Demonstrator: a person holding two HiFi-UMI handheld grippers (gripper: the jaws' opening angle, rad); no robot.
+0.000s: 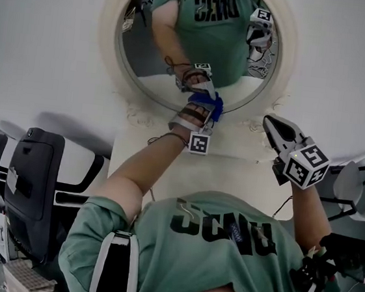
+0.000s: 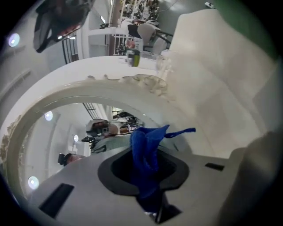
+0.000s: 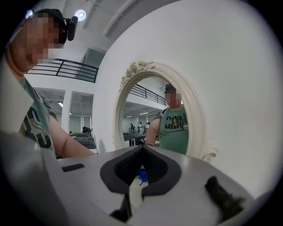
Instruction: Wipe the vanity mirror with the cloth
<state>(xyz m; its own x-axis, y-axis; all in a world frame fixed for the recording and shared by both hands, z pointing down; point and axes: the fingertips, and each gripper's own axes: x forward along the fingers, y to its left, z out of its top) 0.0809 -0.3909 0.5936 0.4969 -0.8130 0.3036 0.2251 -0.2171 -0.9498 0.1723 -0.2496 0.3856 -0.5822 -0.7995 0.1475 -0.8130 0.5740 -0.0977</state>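
Observation:
An oval vanity mirror in a cream ornate frame stands against the white wall. My left gripper is shut on a blue cloth, which sits at the lower rim of the glass, just under its own reflection. In the left gripper view the cloth bunches out between the jaws of that gripper, close to the mirror. My right gripper hovers to the right of the frame, jaws together and empty. In the right gripper view it points at the mirror.
The mirror rests on a white vanity top. A black chair-like unit stands at the left. Grey equipment with black stands crowds the right edge. The person's green shirt fills the bottom.

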